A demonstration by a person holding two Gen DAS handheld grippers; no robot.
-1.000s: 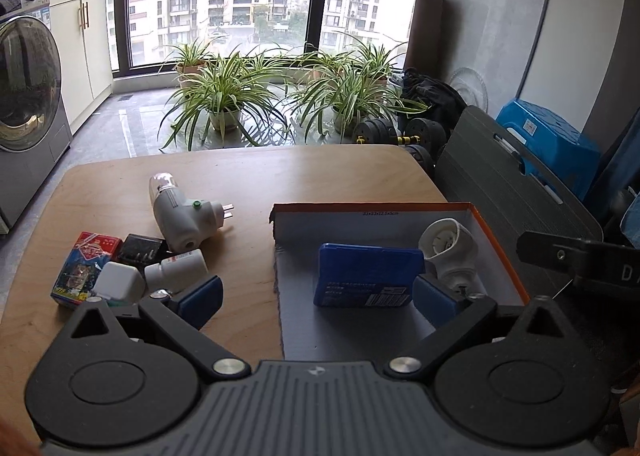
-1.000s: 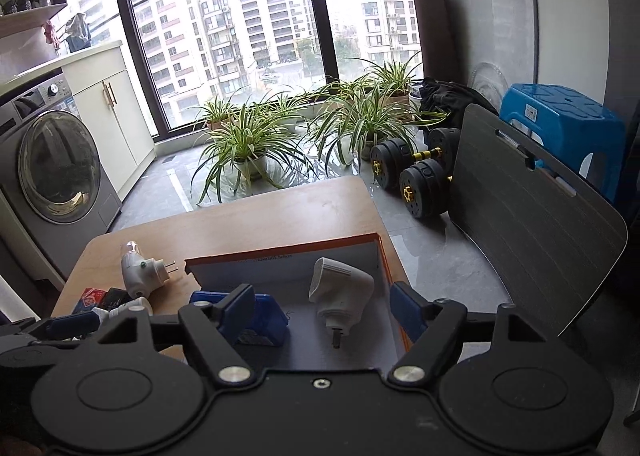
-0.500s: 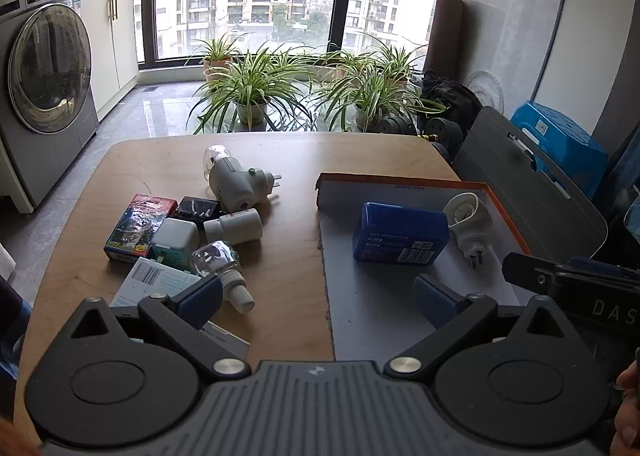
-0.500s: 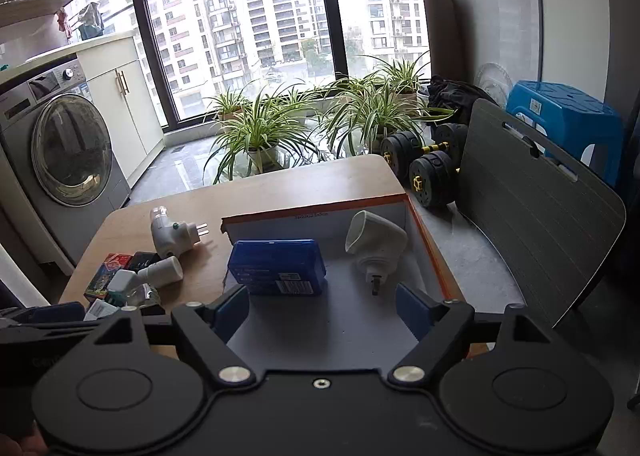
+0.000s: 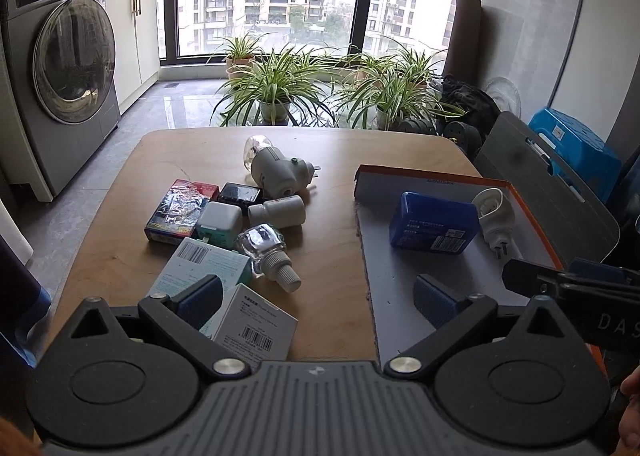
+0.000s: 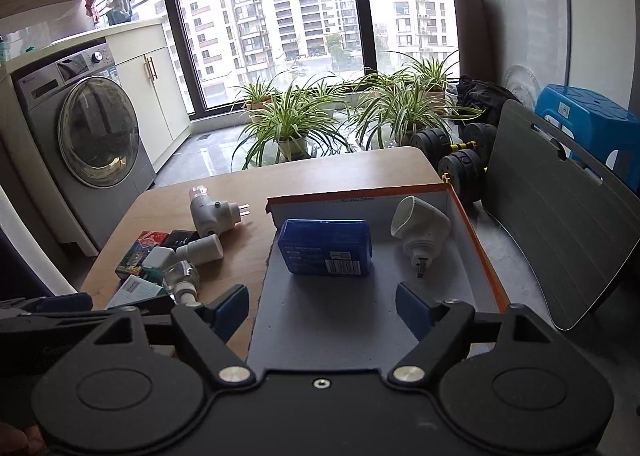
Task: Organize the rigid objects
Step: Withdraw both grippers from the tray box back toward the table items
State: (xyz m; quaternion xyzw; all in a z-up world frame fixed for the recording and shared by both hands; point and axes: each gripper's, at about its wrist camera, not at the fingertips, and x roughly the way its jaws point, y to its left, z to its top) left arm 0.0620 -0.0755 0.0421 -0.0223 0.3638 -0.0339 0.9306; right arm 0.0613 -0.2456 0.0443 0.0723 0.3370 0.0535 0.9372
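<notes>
An orange-edged cardboard box point(image 5: 420, 180) point(image 6: 476, 232) lies on the right of the wooden table and holds a blue case point(image 5: 434, 226) point(image 6: 326, 246) and a white plug-in device point(image 5: 494, 216) point(image 6: 420, 230). A pile of small objects lies left of it: a white plug adapter point(image 5: 280, 172) point(image 6: 212, 212), a white bottle point(image 5: 278, 211), a clear bottle point(image 5: 266, 246), a white cube point(image 5: 219, 222), a red packet point(image 5: 182, 208) and white cartons point(image 5: 252, 320). My left gripper point(image 5: 318, 298) is open and empty above the table's near edge. My right gripper point(image 6: 322, 306) is open and empty over the box's near end.
A washing machine point(image 5: 60, 68) stands at the left, potted plants point(image 5: 276, 84) by the window beyond the table. Dumbbells point(image 6: 460, 160), a grey board point(image 6: 560, 224) and a blue stool point(image 6: 588, 112) are to the right of the table.
Both grippers have pulled back and up from the box. The left view has swung left, and more of the pile and the cartons has come into view.
</notes>
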